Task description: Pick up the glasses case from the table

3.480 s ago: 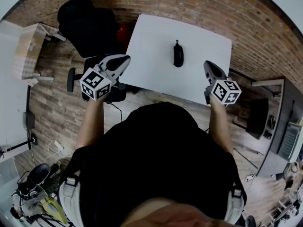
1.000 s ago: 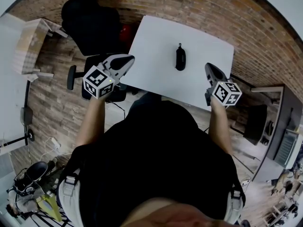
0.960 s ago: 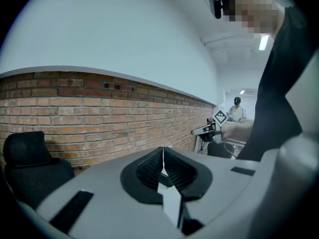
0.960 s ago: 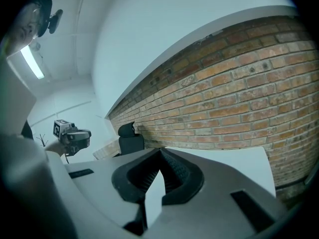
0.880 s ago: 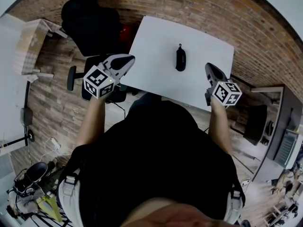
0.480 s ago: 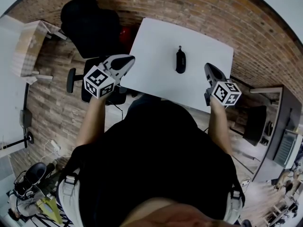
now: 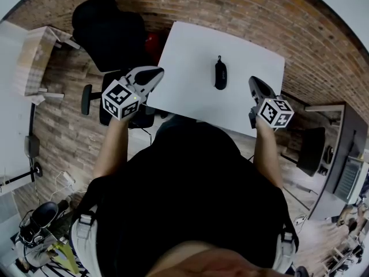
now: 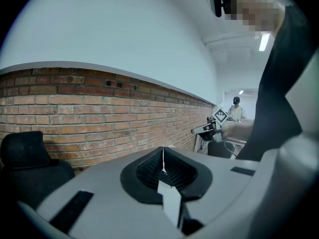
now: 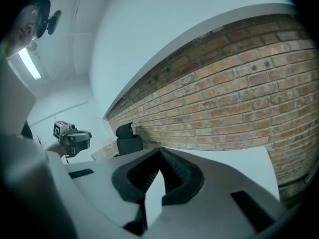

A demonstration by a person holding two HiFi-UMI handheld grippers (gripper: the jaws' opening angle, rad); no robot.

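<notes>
The black glasses case (image 7: 219, 74) lies on the white table (image 7: 190, 51), near its middle, with a small loop at its far end. My left gripper (image 7: 153, 72) hovers at the table's left edge, well to the left of the case. In the left gripper view its jaws (image 8: 163, 157) are pressed together with nothing between them. My right gripper (image 7: 253, 82) hangs over the table's right front part, to the right of the case and nearer to me. Its jaws (image 9: 160, 163) are shut and empty too. Neither gripper view shows the case.
A black office chair (image 7: 108, 30) stands left of the table, against the brick wall (image 7: 242, 7). A pale wooden shelf (image 7: 31, 59) is at far left and a dark desk (image 7: 343, 149) at far right. A distant person (image 8: 236, 109) appears in the left gripper view.
</notes>
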